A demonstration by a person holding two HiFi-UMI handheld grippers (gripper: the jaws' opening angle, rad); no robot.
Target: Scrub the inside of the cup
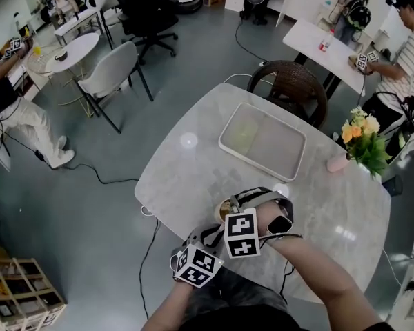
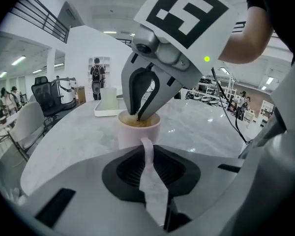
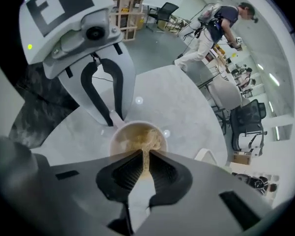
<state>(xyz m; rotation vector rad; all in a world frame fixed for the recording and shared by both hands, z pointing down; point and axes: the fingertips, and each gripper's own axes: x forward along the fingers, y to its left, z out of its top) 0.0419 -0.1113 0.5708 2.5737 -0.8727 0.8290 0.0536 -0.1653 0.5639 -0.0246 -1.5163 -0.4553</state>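
Note:
A pale pink cup [image 2: 136, 132] stands on the marble table [image 1: 186, 178] near its front edge, and it also shows in the head view, cup [image 1: 223, 207]. My left gripper [image 2: 147, 154] is shut on the cup's handle [image 2: 147, 149], level with the table. My right gripper [image 3: 145, 159] comes down from above and is shut on a brown scrubbing pad [image 3: 148, 142] that lies inside the cup [image 3: 124, 134]. In the left gripper view the right gripper [image 2: 138, 115] has its tips below the rim. The cup's bottom is hidden by the pad.
A white rectangular tray [image 1: 298, 158] lies at the table's middle. A pink vase with orange and yellow flowers [image 1: 362, 140] stands at the right edge. A wicker chair [image 1: 293, 85] is behind the table. People sit at other tables farther off.

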